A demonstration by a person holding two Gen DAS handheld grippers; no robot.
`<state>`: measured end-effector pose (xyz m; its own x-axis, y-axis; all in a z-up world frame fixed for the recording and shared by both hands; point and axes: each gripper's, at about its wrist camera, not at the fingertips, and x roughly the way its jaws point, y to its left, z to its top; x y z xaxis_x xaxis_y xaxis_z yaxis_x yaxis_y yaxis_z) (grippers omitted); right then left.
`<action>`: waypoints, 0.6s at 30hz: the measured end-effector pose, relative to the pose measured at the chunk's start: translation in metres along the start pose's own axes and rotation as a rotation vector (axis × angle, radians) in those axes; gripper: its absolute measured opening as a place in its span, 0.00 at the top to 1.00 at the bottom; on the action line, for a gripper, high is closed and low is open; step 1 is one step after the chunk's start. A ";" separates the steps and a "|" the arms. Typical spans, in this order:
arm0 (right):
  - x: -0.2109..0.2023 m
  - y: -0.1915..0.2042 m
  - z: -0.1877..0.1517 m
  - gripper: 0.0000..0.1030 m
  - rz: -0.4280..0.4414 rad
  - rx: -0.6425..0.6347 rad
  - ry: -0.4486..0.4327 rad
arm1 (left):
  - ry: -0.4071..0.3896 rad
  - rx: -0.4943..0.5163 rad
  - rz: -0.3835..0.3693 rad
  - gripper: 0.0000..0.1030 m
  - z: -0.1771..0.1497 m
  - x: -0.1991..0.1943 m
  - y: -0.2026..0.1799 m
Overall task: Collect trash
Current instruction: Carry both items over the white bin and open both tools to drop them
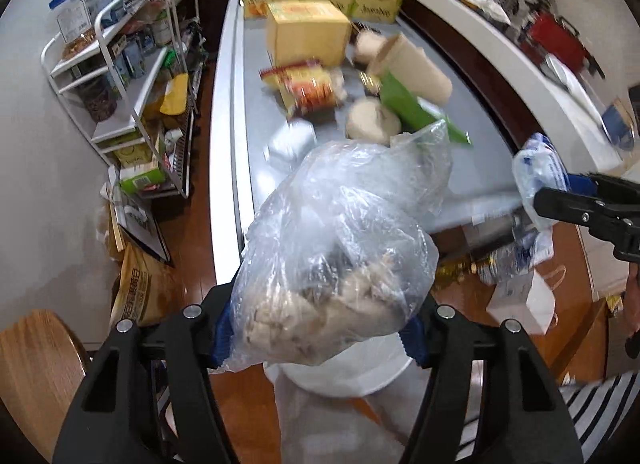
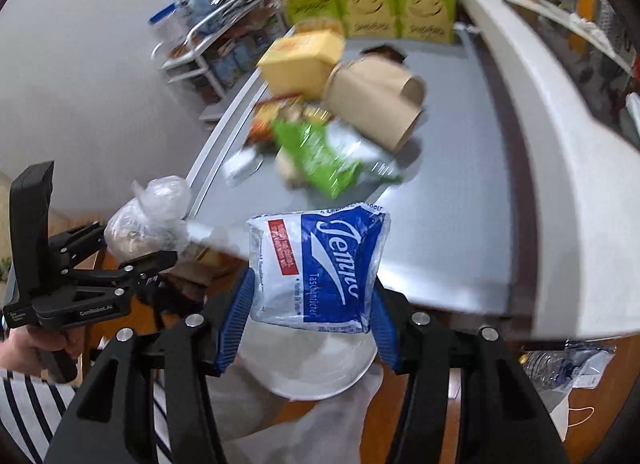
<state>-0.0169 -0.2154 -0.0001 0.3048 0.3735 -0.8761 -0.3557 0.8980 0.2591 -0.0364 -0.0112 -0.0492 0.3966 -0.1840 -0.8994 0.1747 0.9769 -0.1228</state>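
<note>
the left gripper (image 1: 320,338) is clamped on a clear plastic bag (image 1: 340,248) stuffed with crumpled paper, its blue pads (image 1: 224,330) pressing the bag's lower bulge. the right gripper (image 2: 310,320) is clamped on a blue and white tissue pack (image 2: 320,268), pinched at its lower sides. both loads hang above a white bin (image 2: 320,368) lined with a white bag, just below the grippers.

the risks are a judgement: the clear bag is slick and soft, so it could slide out of the pads, and its loose top could spill paper. the tissue pack is held only near its end and could tilt or slip. released off centre, either could catch the bin's rim and land on the wooden floor (image 1: 200,168).

more trash waits on the grey table (image 2: 460,204): a brown paper cup (image 2: 376,100), a green wrapper (image 2: 320,156), a yellow box (image 2: 300,60). the table edge sits close to the bin, and the two grippers are near enough to bump each other.
</note>
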 end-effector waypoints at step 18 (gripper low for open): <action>0.091 0.008 -0.071 0.49 0.017 -0.041 0.274 | 0.296 0.122 -0.042 0.37 -0.082 0.065 -0.012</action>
<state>-0.0548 -0.1905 -0.1063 0.0499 0.3062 -0.9507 -0.3960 0.8799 0.2626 -0.0863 -0.0261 -0.1403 0.1106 -0.1671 -0.9797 0.2990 0.9457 -0.1275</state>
